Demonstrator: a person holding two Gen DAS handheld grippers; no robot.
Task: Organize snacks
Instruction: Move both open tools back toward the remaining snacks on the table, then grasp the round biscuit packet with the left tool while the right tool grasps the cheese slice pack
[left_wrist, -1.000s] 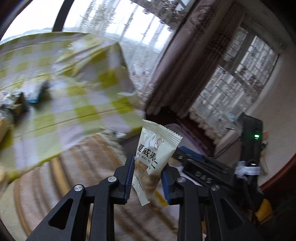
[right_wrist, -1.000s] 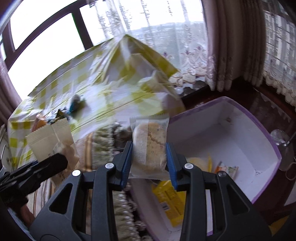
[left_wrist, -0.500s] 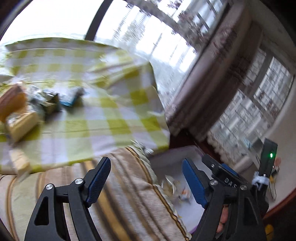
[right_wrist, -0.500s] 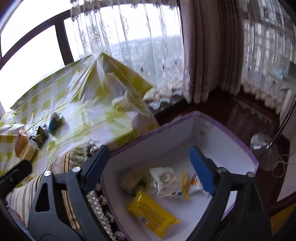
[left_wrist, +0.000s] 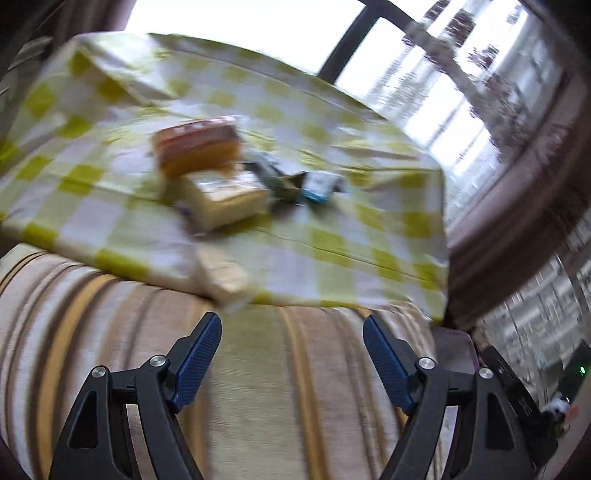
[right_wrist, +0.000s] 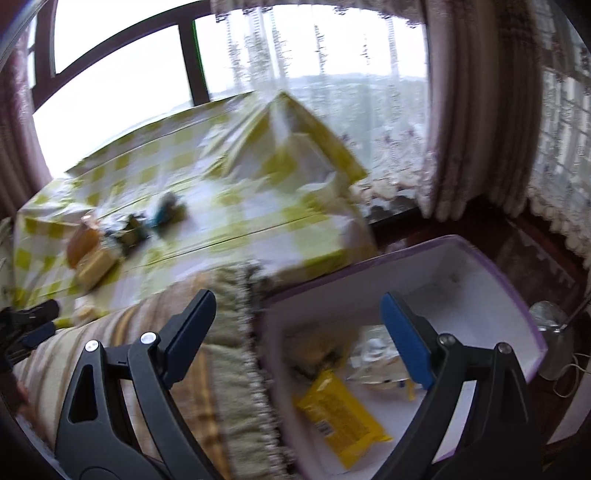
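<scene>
My left gripper (left_wrist: 291, 354) is standing wide with nothing between its blue pads (left_wrist: 197, 356), hanging over the striped cushion (left_wrist: 258, 406) and aiming toward the checked cloth (left_wrist: 332, 240). My right gripper (right_wrist: 295, 332) is gaping wide too, empty, hovering partly over the near rim of the purple box (right_wrist: 480, 266), where a yellow packet (right_wrist: 341, 417) and a few paler wrappers are lying on the white floor.

I am judging that the step in hand is fetching another snack. The pile of snacks (left_wrist: 225, 177) is sitting mid-cloth, and one pale packet (left_wrist: 223, 277) is lying alone at the cloth's near edge, nearest my left fingers. That looks the easier pick: I should come down across its narrow width, pads flanking the long sides, and close gently so the contents are not crushed.

Blur is smearing it, but its long axis seems to be running from far-left toward near-right, slanting toward my left gripper. Which end is its top I cannot tell.
</scene>
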